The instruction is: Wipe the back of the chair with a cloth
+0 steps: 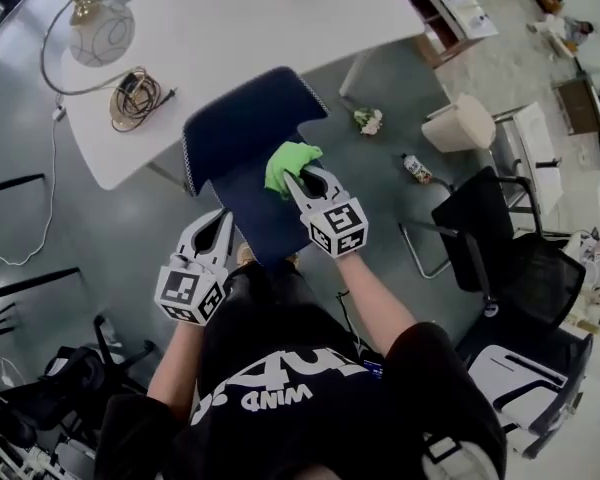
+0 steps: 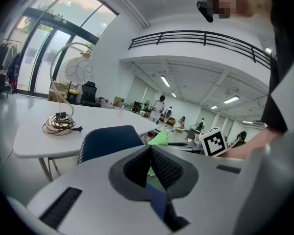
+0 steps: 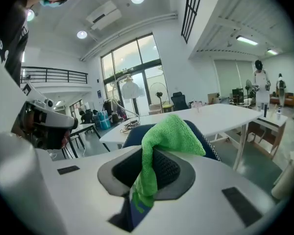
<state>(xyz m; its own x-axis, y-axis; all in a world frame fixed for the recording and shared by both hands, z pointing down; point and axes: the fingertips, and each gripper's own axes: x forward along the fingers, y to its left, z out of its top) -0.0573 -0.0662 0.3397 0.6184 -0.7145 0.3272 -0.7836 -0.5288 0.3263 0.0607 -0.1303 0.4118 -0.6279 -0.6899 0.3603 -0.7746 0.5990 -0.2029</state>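
A dark blue chair (image 1: pixel 248 133) stands at the white table, its back (image 2: pixel 110 140) toward me. My right gripper (image 1: pixel 298 182) is shut on a green cloth (image 1: pixel 288 162), which it holds over the chair's seat just below the backrest. In the right gripper view the cloth (image 3: pixel 159 151) hangs out of the closed jaws in front of the chair back (image 3: pixel 202 140). My left gripper (image 1: pixel 220 219) hovers at the seat's near left corner, shut with nothing in it; its jaws meet in the left gripper view (image 2: pixel 150 153).
The white table (image 1: pixel 230 38) carries a globe lamp (image 1: pixel 101 30) and a coiled cable (image 1: pixel 138 94). A black office chair (image 1: pixel 505 258) stands to the right, a bottle (image 1: pixel 416 168) and crumpled paper (image 1: pixel 368 120) lie on the floor, and a beige stool (image 1: pixel 463 123) is beyond them.
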